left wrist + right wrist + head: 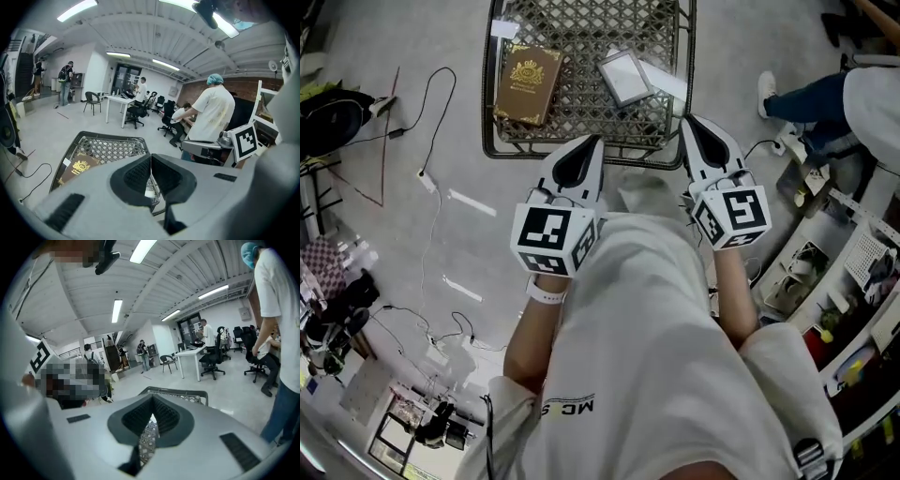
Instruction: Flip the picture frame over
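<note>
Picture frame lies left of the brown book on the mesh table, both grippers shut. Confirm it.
Not left: the head view shows the picture frame right of the brown book on the mesh table. Left gripper and right gripper are shut.

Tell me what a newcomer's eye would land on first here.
The left gripper and right gripper, both white, shut and empty, point at the near edge of a metal mesh table. On the mesh lie a brown book with a gold crest at left and the small pale picture frame at right, neither touched.
</note>
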Available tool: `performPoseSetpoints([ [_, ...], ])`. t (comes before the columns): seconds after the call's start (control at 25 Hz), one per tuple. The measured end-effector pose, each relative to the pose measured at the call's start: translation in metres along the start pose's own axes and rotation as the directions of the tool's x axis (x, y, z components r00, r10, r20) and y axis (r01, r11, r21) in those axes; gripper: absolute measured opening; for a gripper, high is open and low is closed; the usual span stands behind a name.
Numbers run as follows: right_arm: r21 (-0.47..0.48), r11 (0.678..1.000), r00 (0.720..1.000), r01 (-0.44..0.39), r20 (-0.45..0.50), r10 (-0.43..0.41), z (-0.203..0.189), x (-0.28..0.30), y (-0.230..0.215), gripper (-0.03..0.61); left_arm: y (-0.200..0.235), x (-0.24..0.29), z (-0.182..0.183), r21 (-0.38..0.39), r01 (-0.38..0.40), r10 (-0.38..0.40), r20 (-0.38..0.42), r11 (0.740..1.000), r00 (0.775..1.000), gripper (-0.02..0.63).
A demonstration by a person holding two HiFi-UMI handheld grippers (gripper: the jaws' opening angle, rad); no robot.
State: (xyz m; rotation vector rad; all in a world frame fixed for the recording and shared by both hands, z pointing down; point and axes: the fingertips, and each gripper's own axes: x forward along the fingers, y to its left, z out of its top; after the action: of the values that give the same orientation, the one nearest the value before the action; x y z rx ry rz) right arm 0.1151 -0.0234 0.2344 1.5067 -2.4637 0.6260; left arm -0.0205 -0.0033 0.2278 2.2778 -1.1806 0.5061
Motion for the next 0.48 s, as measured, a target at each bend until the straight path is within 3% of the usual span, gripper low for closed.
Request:
performPoseSetpoints([
  [0.48, -0.007, 1.000, 0.997, -0.019, -0.081, 0.019, -0.022, 0.052, -0.015, 0.018, 0.024, 0.043, -0.024, -0.037, -0.002, -0.001, -0.066, 0.999, 0.998, 0.028],
])
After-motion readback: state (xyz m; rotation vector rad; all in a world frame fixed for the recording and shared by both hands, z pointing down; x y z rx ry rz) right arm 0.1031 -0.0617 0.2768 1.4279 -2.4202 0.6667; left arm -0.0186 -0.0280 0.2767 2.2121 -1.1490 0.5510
